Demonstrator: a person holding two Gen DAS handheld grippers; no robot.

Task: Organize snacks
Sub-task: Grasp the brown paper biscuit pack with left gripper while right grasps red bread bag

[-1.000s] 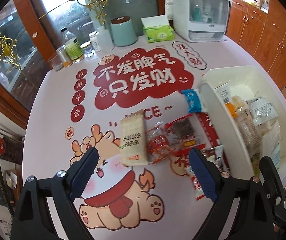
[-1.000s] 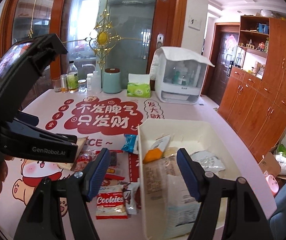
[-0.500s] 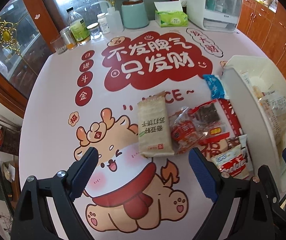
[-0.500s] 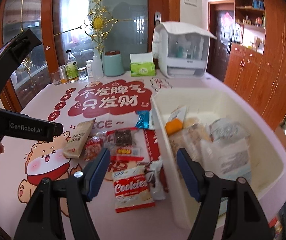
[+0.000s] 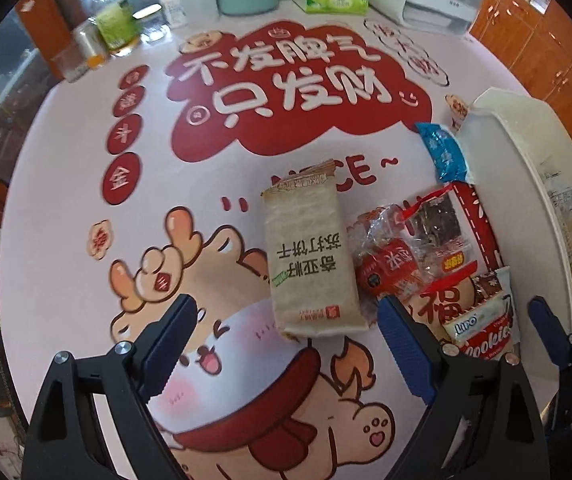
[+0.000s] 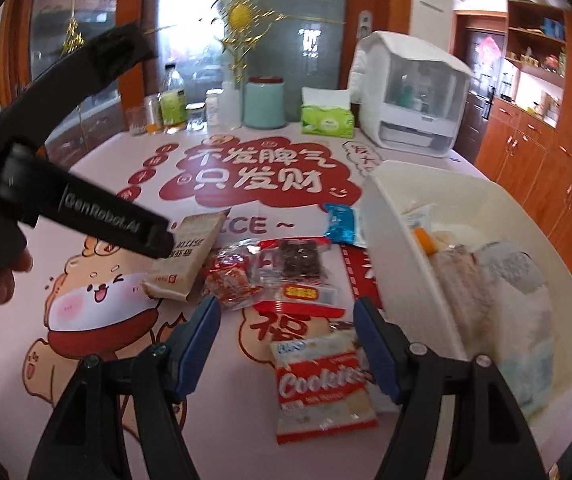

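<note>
A tan cracker pack lies on the printed tablecloth, just beyond my open, empty left gripper. Right of it lie a red clear-wrapped snack, a dark snack pack, a blue packet and a Cookies bag. My right gripper is open and empty, low over the Cookies bag. The cracker pack, the red snack and the dark snack pack lie beyond it. The white bin at the right holds several packs.
At the table's far edge stand bottles and jars, a teal canister, a green tissue box and a white covered appliance. Wooden cabinets stand at the right. The left gripper's body crosses the right wrist view.
Both grippers have come lower and closer to the snacks. The left one now frames the cracker pack; the right one has dropped over the Cookies bag. Both stay open.
</note>
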